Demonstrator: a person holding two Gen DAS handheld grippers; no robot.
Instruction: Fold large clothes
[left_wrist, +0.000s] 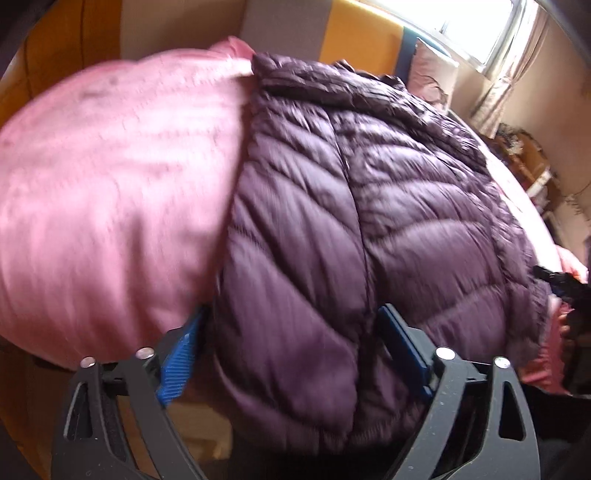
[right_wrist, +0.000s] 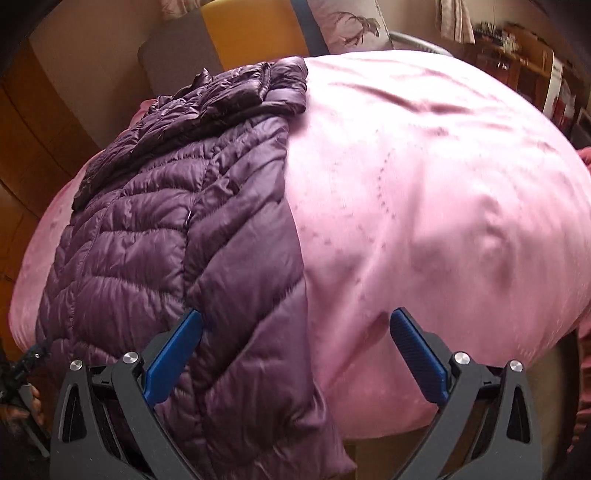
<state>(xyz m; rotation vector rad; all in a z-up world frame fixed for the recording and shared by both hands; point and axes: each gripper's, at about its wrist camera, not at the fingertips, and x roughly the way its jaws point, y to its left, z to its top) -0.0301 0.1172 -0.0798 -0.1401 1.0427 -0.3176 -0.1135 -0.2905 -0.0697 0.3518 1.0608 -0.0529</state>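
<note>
A purple quilted jacket (left_wrist: 369, 206) lies spread flat on the pink bedcover (left_wrist: 110, 192) — its hem hangs over the near edge. The left gripper (left_wrist: 291, 343) and right gripper (right_wrist: 295, 343) both gape wide above that hem — gripping nothing.

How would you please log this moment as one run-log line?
stage: fold not begun | jacket: spread on pink bedspread | left tongs: open, empty | right tongs: open, empty
</note>
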